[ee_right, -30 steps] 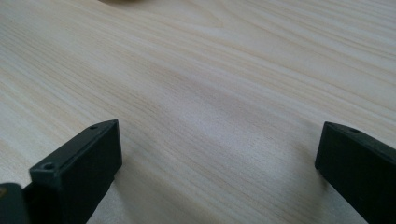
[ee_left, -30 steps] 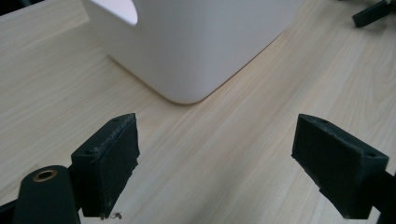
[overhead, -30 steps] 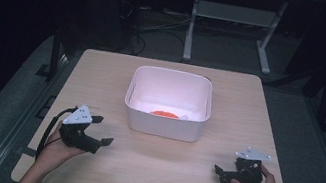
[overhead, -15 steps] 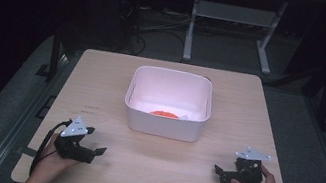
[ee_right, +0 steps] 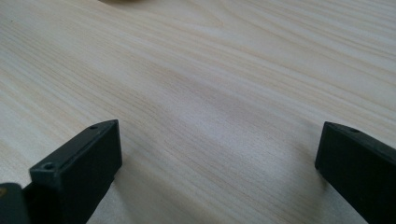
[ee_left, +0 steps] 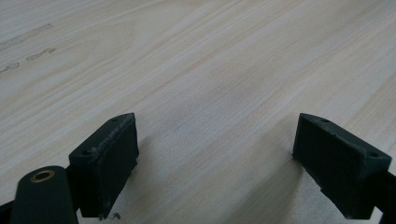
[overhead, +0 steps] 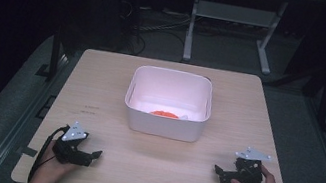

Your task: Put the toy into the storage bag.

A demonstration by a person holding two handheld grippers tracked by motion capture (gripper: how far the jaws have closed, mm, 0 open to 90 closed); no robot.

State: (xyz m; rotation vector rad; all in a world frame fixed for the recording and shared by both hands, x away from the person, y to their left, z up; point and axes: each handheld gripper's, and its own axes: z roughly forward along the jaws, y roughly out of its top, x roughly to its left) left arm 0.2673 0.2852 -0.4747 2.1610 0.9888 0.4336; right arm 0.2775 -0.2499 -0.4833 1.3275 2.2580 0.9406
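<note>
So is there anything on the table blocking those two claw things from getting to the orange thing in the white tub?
On the table, nothing visible. Bare wood lies between the left gripper, the right gripper and the white tub. But the orange thing sits low inside, so the tub's near wall stands between; they'd likely reach over its rim.

Counter (overhead: 100, 90): occupies the middle and lower part of the high view. Tub (overhead: 164, 122): on the counter, at frame centre, well apart from both tools. Flat item (overhead: 164, 114): inside the tub, on its floor toward the near wall. Left hand-held gripper (overhead: 88, 155): on the counter at lower left, near the front edge. Right hand-held gripper (overhead: 221, 173): on the counter at lower right. Stand (overhead: 232, 20): on the floor behind the counter, upper centre-right.
</note>
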